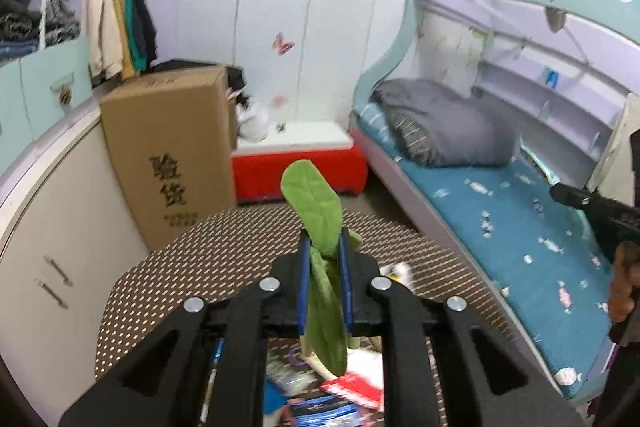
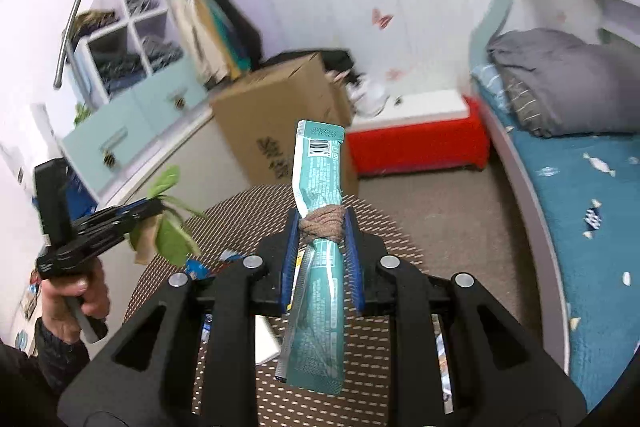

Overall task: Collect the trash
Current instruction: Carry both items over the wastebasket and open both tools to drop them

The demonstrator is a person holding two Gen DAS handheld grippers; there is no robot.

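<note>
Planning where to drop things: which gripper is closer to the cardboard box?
Left. The left gripper, holding leaves, is on the cardboard box side; the right gripper, holding a wrapper, is nearer the bed.

Glossy teal foil wrapper [image 2: 318, 283] bound with rough brown twine [image 2: 323, 223], matt green leaf [image 1: 316, 211], matt cardboard box [image 1: 172, 155]

Litter [image 1: 320, 399] under left gripper [image 1: 325, 247] – blurred, partly hidden by its frame; bed [image 2: 580, 187] cut off at right edge.

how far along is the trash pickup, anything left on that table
Nothing visibly binned yet. In hand: left gripper clamps a green leaf; right gripper clamps a teal wrapper. Left: packets and papers lie on the dotted table.
</note>
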